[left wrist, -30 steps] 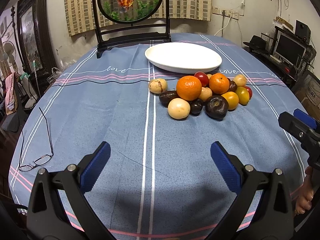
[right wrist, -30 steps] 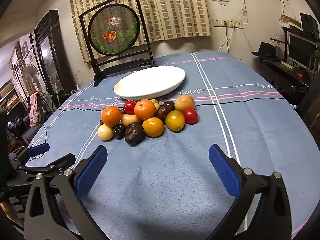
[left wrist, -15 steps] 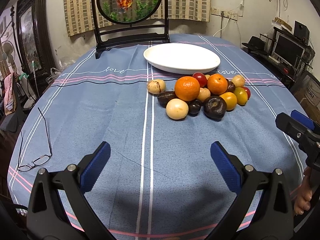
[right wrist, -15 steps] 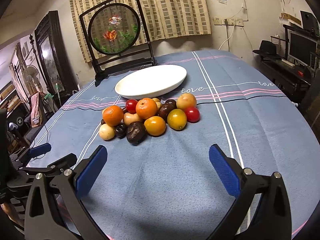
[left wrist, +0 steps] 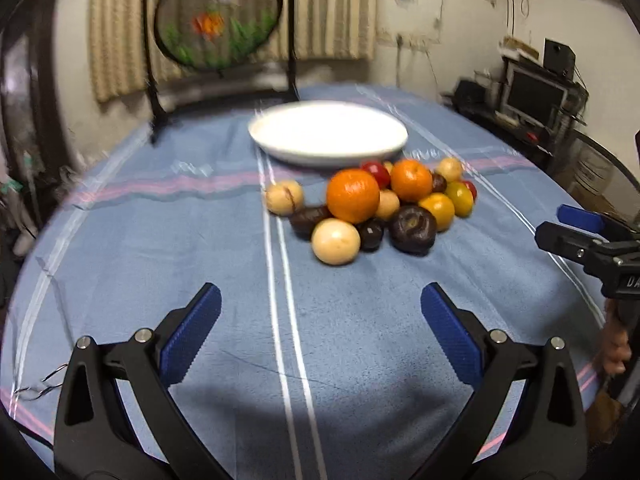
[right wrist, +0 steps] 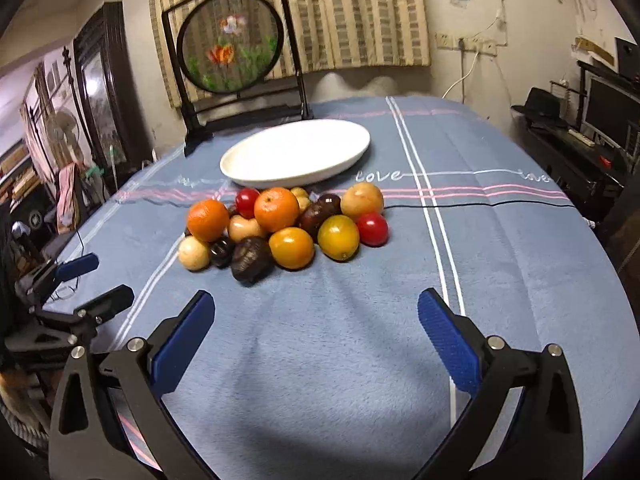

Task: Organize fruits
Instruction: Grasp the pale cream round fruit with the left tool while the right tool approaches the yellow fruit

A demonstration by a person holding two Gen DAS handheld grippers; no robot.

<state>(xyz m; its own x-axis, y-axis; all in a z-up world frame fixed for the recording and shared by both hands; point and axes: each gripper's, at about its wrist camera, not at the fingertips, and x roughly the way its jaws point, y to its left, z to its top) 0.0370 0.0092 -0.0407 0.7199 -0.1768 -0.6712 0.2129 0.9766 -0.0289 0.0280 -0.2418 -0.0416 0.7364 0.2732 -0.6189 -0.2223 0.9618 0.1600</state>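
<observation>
A heap of fruit lies on the blue tablecloth just in front of a white oval plate (left wrist: 326,132) (right wrist: 296,152), which holds nothing. The heap has two oranges (left wrist: 353,195) (right wrist: 277,209), red tomatoes (right wrist: 372,229), yellow fruits (right wrist: 338,237), pale round fruits (left wrist: 335,241) and dark wrinkled fruits (right wrist: 252,259). My left gripper (left wrist: 320,330) is open, low over the cloth, a short way before the heap. My right gripper (right wrist: 316,336) is open too, also short of the heap. Each gripper shows at the edge of the other's view.
A round embroidered screen on a black stand (right wrist: 232,60) rises behind the plate. Eyeglasses (left wrist: 44,384) lie at the left table edge. A desk with monitors (left wrist: 536,96) stands to the right of the table. A hand (left wrist: 614,352) holds the right gripper.
The left gripper has swung and moved toward the fruit, whose heap looks larger and blurred now. The right gripper crept slightly closer. Both stayed open.
</observation>
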